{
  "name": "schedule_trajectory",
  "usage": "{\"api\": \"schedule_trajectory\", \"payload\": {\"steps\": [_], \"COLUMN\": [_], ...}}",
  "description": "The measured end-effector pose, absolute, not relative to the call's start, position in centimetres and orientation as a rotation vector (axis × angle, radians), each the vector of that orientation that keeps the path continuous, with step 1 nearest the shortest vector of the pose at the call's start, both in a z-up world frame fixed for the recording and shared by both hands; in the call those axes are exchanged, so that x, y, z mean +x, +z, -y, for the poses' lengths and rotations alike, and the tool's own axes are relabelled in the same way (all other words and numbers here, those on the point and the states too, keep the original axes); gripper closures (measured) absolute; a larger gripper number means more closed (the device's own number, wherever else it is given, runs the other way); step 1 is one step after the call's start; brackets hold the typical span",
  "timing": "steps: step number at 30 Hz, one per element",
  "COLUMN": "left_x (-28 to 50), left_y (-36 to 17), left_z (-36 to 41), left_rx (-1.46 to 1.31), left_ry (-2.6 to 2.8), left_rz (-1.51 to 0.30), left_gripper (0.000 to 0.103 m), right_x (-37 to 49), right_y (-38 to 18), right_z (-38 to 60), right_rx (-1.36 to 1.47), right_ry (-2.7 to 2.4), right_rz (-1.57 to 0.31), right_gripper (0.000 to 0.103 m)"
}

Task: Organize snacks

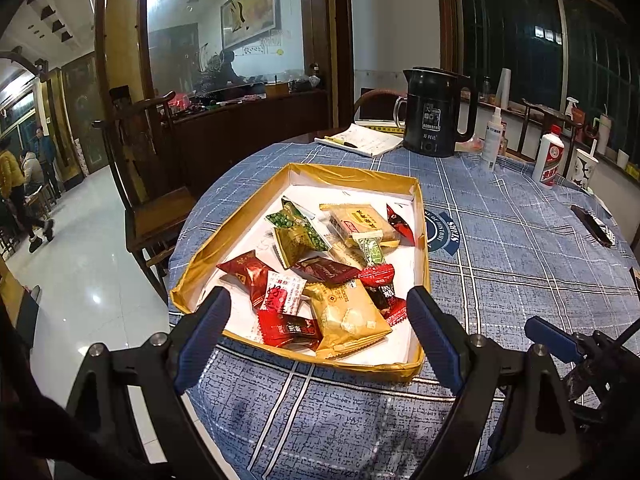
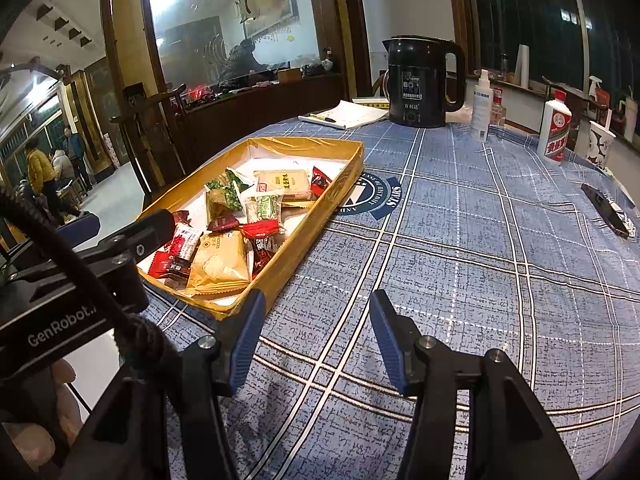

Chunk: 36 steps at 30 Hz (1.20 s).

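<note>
The snack packets [image 1: 320, 272] lie heaped in the gold tray [image 1: 192, 280] on the desk [image 2: 460, 240]. The left claw [image 1: 320, 312] hangs wide open over them, empty; the right claw [image 2: 316, 320] is part-open, empty. Risk — a wide bite pinches two overlapping wrappers, or nudges the tray's rim.

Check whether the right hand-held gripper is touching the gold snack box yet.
Cannot tell. In the right wrist view the right hand-held gripper stands open over bare tablecloth, holding nothing, but its left fingertip overlaps the gold snack box corner, showing no plain gap.
</note>
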<state>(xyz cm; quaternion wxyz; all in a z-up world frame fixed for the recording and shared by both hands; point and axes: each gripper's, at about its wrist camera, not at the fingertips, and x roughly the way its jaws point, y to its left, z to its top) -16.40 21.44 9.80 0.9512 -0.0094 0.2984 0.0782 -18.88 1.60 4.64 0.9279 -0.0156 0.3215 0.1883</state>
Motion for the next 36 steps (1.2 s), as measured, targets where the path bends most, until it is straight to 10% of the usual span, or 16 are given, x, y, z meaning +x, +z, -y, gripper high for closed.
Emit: {"api": "schedule_trajectory", "payload": {"steps": [36], "left_x": [-17.6], "left_y": [9.6], "left_z": [-21.7], "left_rx": [-0.028], "left_ry": [0.174], "left_rz": [-0.614], "left_gripper": [0.014], "right_x": [-20.4], "right_y": [5.5], "right_z": [-1.2], "right_rx": [-0.077], "right_ry": [0.334], "right_rz": [-0.619], "right_gripper": [0.042]}}
